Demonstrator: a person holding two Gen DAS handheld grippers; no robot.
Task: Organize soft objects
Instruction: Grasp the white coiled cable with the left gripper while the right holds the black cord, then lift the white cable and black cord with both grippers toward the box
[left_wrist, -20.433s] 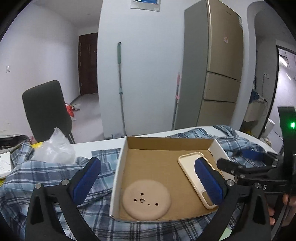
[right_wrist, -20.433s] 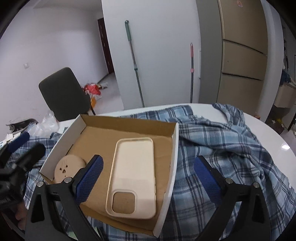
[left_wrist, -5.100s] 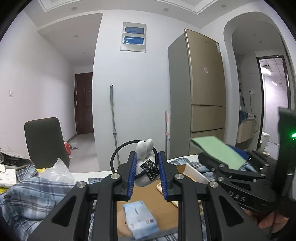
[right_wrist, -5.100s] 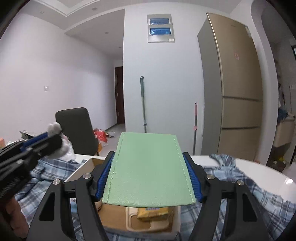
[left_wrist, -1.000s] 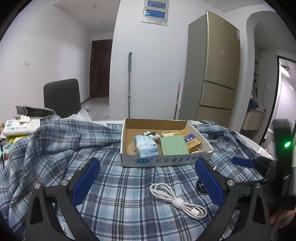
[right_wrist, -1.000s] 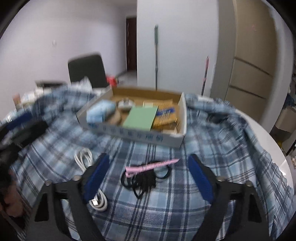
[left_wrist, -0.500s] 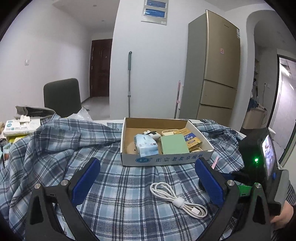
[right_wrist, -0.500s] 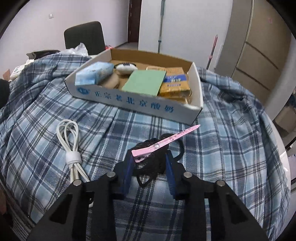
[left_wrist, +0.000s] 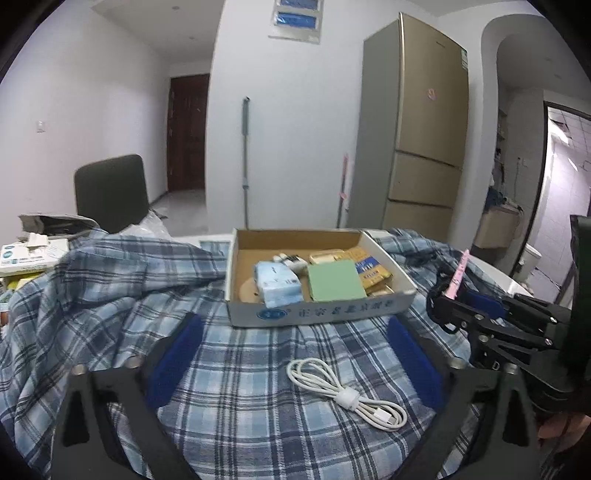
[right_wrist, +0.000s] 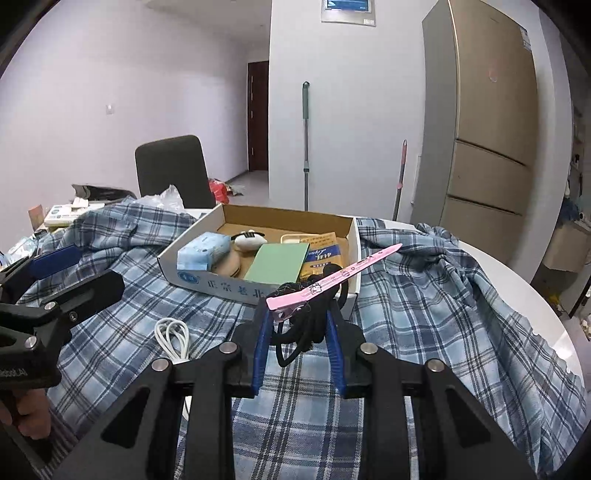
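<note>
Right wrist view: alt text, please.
The right gripper is shut on black hair ties with a pink hair clip, lifted above a plaid cloth. Behind sits a filled cardboard box; a white cable lies left.

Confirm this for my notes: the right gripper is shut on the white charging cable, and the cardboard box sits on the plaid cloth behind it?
Not quite. The right gripper is shut on black hair ties with a pink clip, as the right wrist view shows. The white charging cable lies loose on the plaid cloth; the cardboard box is behind.

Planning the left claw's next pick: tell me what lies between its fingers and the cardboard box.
Left wrist view: only the plaid cloth lies before the cardboard box; the white cable sits nearer, between the closing left claw fingers.
</note>
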